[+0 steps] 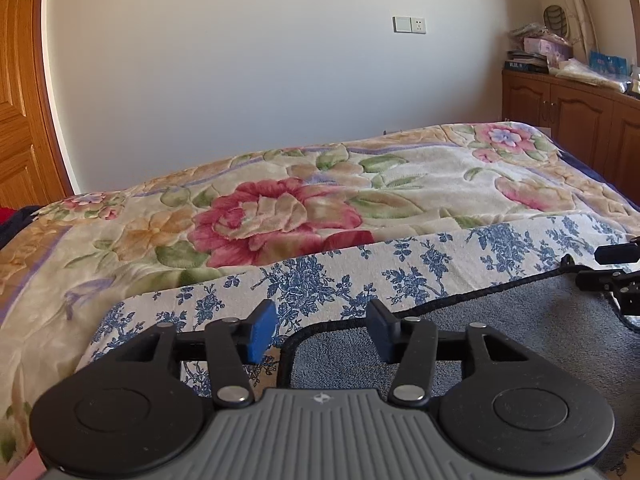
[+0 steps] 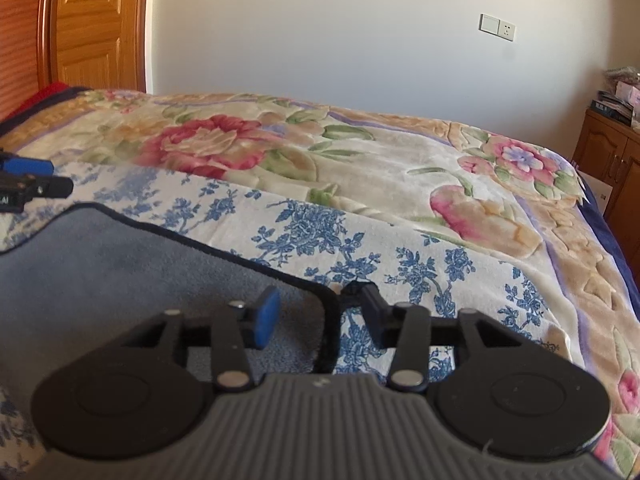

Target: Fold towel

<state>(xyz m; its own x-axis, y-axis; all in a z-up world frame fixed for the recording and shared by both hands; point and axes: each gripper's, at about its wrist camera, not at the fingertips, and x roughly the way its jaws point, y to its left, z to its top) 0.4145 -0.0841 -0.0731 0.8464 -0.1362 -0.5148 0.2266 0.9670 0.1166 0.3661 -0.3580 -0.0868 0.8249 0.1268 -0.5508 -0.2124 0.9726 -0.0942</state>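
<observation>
A grey towel [image 1: 500, 328] with a dark piped edge lies flat on a white cloth with blue flowers [image 1: 400, 268] on the bed. My left gripper [image 1: 322, 330] is open, its jaws either side of the towel's near left corner. My right gripper [image 2: 320, 314] is open, its jaws either side of the towel's [image 2: 120, 272] near right corner. The right gripper shows at the right edge of the left wrist view [image 1: 612, 268]. The left gripper shows at the left edge of the right wrist view [image 2: 28, 182].
A plush floral blanket [image 1: 280, 208] covers the bed beyond the blue-flowered cloth [image 2: 360, 232]. A wooden door [image 2: 96, 24] stands at the back left. A wooden cabinet [image 1: 568, 108] with piled items stands at the back right, against a white wall.
</observation>
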